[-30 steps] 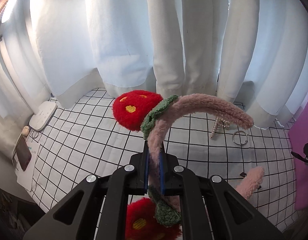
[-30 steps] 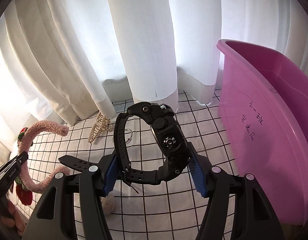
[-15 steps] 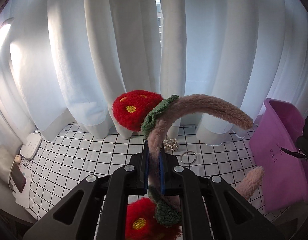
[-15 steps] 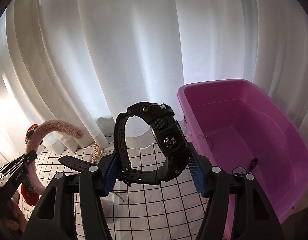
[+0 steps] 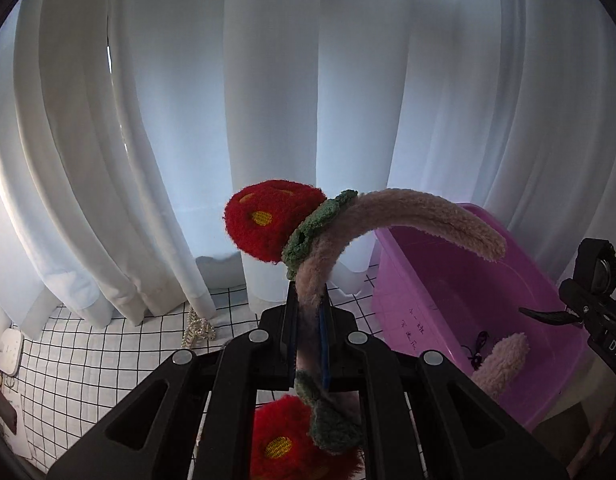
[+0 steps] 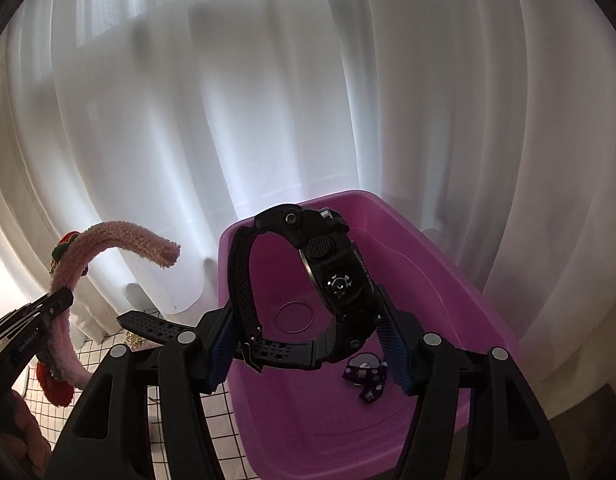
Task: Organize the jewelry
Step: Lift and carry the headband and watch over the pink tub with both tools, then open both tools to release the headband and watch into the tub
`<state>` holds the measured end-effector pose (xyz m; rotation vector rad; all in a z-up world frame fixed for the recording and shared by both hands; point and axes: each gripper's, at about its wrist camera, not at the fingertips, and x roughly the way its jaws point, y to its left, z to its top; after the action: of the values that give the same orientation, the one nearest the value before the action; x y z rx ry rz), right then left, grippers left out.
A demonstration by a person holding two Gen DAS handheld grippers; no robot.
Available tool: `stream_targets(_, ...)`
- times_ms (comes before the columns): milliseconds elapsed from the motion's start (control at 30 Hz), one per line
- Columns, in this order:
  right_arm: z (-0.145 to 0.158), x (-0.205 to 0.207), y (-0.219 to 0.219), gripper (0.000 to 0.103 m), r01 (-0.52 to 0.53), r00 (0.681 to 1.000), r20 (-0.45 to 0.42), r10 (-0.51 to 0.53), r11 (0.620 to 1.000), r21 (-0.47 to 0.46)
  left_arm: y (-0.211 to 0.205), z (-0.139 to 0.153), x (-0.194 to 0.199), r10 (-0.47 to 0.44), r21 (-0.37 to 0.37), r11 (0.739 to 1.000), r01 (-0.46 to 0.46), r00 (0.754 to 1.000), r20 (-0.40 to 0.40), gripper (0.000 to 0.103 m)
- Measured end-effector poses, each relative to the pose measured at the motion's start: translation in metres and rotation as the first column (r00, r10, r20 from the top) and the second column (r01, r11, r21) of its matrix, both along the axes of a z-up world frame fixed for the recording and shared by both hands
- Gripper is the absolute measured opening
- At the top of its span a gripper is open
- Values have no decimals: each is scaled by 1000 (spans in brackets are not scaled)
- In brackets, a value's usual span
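Observation:
My left gripper [image 5: 308,320] is shut on a fuzzy pink headband [image 5: 407,216] with red strawberry pom-poms [image 5: 268,220], held up in the air left of the purple bin [image 5: 447,300]. My right gripper [image 6: 308,340] is shut on a black sports watch [image 6: 331,276], held above the open purple bin [image 6: 347,420]. The headband also shows in the right wrist view [image 6: 120,240], and the watch at the right edge of the left wrist view [image 5: 595,268].
The bin holds a thin ring [image 6: 294,317] and a small dark patterned bow [image 6: 365,372]. A pearl hair clip [image 5: 196,328] lies on the black-grid white cloth [image 5: 88,368]. White curtains [image 5: 268,100] hang behind. A white device [image 5: 10,350] sits far left.
Both grippers have risen and swung right toward the bin. The watch now hangs over the bin's inside, and the headband is close to the bin's left wall.

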<state>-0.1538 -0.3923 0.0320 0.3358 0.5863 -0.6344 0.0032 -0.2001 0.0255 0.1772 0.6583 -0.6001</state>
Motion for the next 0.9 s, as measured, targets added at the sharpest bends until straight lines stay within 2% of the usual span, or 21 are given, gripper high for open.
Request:
stream_targets(267, -24, -17, -45, 60, 48, 997, -57, -45, 998, 51, -84, -16, -18, -114, 51, 992, 115, 993, -22, 9)
stream_targets(467, -44, -8, -72, 60, 40, 995, -99, -29, 994, 104, -133, -39, -20, -139, 129, 981, 142, 990, -27, 9)
stream_targets(733, -70, 13, -95, 61, 17, 986, -166, 11, 985, 170, -169, -58, -22, -166, 191, 966, 176, 984, -69, 12)
stream_targets(900, -81, 17, -102, 61, 15, 980, -199, 25, 981, 195, -180, -72, -20, -167, 215, 958, 188, 980, -112, 23)
